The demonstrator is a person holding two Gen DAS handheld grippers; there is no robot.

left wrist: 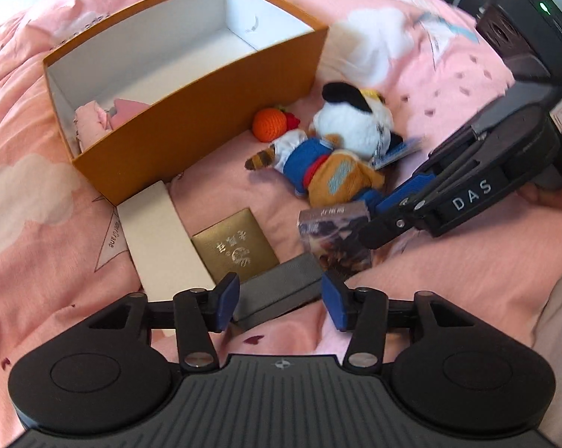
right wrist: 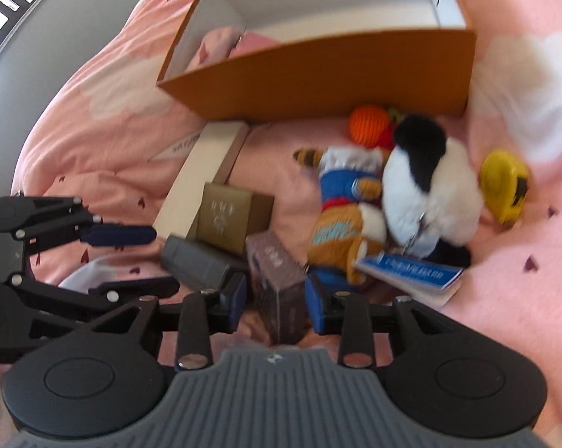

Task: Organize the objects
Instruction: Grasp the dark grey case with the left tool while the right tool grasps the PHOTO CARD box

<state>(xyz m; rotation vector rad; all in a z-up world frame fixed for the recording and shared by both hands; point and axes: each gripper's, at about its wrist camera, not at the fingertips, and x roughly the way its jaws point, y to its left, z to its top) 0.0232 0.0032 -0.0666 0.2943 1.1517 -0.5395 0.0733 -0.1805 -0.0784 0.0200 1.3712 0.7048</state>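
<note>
An orange box point(left wrist: 206, 127) with a white inside lies open on the pink bedspread; pink cloth point(left wrist: 98, 115) sits in its corner. In front lie a white box point(left wrist: 161, 239), a gold box point(left wrist: 236, 250), a grey case point(left wrist: 277, 291), a card pack point(left wrist: 333, 239), a plush toy point(left wrist: 337, 142) and an orange knit ball point(left wrist: 269, 121). My left gripper point(left wrist: 281, 302) is open, its fingers astride the grey case. My right gripper point(right wrist: 275, 298) is open around the card pack point(right wrist: 277, 283), fingers either side of it, apart from its faces.
A yellow tape measure point(right wrist: 505, 190) lies right of the plush toy point(right wrist: 411, 194). A blue booklet point(right wrist: 411, 272) lies under the toy. The orange box point(right wrist: 318, 78) stands behind everything. A window shows at the far left of the right wrist view.
</note>
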